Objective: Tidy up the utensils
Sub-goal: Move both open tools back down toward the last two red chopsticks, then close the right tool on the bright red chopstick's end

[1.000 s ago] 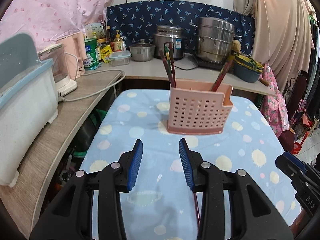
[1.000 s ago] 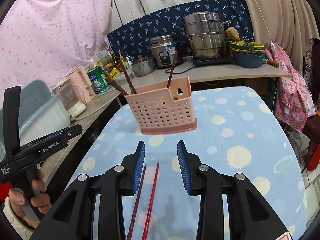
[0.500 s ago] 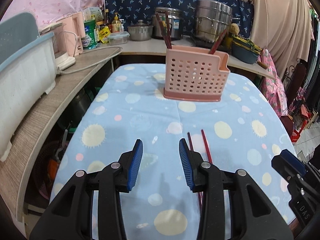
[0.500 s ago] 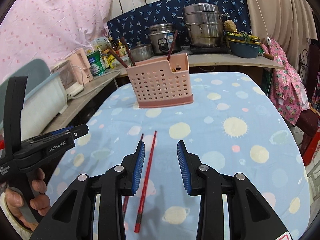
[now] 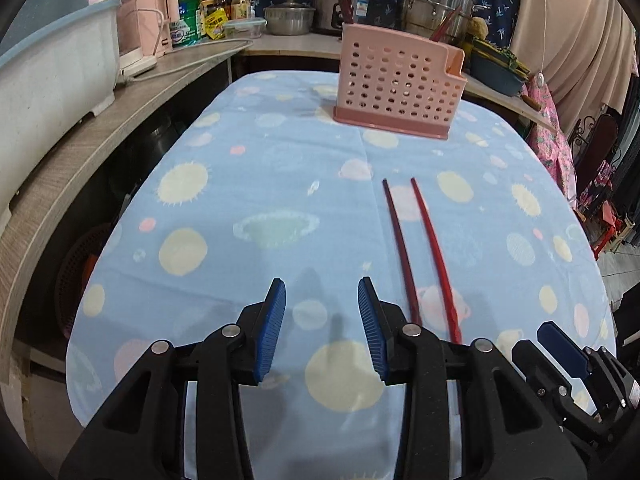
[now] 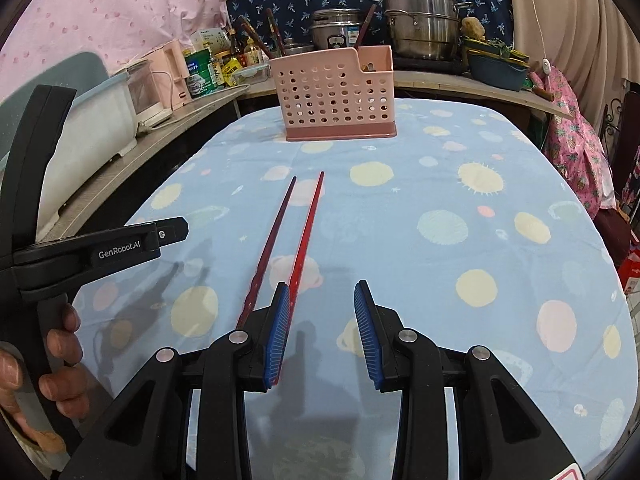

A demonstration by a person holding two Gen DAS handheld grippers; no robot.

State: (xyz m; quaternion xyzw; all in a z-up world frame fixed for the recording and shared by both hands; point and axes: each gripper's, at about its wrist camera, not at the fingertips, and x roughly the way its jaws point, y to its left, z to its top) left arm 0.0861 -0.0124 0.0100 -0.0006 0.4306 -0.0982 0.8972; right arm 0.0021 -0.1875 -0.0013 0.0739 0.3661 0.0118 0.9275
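Two red chopsticks (image 5: 416,248) (image 6: 292,240) lie side by side on the blue dotted tablecloth (image 5: 260,184), pointing toward a pink perforated utensil holder (image 5: 398,80) (image 6: 336,92) at the table's far end. Several chopsticks stand in that holder. My left gripper (image 5: 322,324) is open above the cloth, left of the chopsticks, with nothing between its fingers. My right gripper (image 6: 320,328) is open too, empty, its left finger over the near end of the brighter chopstick. A hand holds the left gripper's handle (image 6: 92,252) in the right wrist view.
A wooden counter (image 5: 80,144) runs along the left with a white and blue bin (image 5: 52,60) and a pink appliance (image 5: 148,36). Pots (image 5: 436,4), jars and a blue basin (image 5: 496,68) crowd the back counter. The table's right edge drops to the floor.
Both grippers have sunk toward the table and tilted down. The holder now looks farther off, and the two chopsticks have come into full view ahead of the fingers.
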